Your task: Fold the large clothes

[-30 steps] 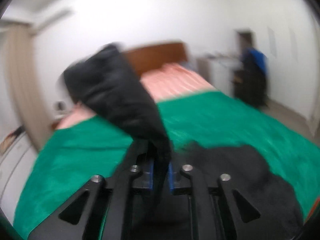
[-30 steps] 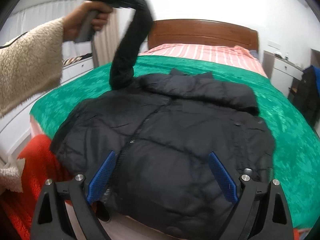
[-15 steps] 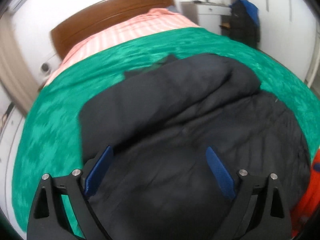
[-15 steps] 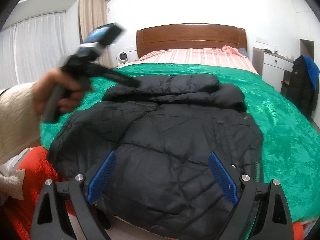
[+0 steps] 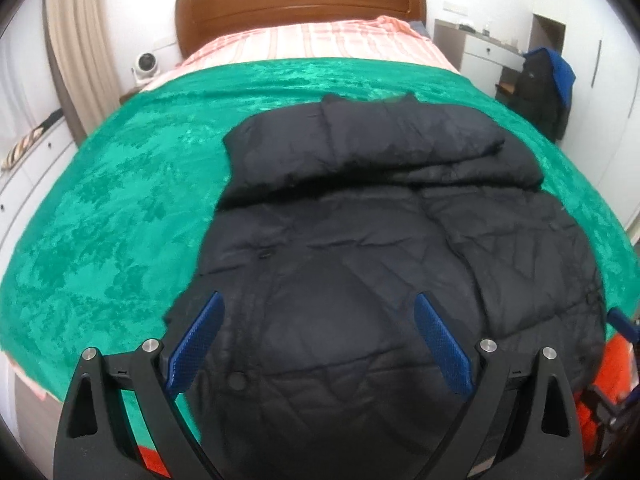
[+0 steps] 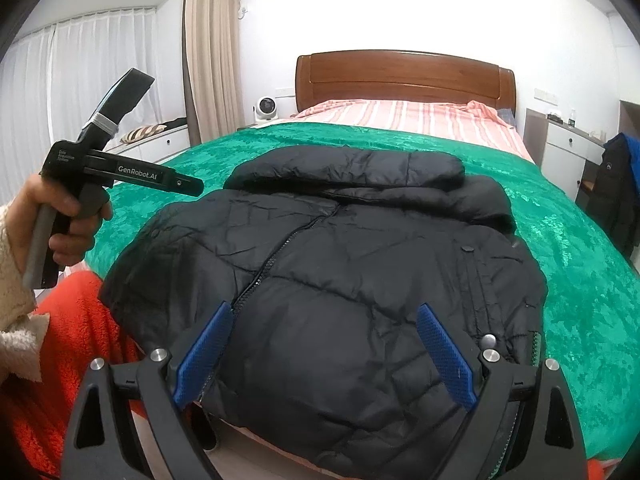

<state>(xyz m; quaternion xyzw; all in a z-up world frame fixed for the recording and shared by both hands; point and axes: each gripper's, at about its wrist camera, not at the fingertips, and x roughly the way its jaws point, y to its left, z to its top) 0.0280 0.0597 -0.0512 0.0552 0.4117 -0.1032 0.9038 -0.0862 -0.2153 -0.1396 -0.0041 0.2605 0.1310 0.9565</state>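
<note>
While both grippers hang with jaws apart and empty, the jacket (image 6: 332,264) lies flat on the bed (image 6: 580,264), its long axis running from the hem near the bed's edge up to the collar at the far end. The right gripper (image 6: 324,356) sits just over the hem; the left gripper (image 5: 318,344) is over the hem's left part. I judge a hem-to-collar fold comes next, needing both.

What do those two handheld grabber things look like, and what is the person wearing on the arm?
Each gripper, left gripper and right gripper, has black angular arms with silver rivets and blue textured pads. Seen from outside, the left one is a black pistol-grip tool printed "GenRobot.AI" in white, with a grey handle. The hand holding it emerges from a cream fleecy sleeve.
</note>
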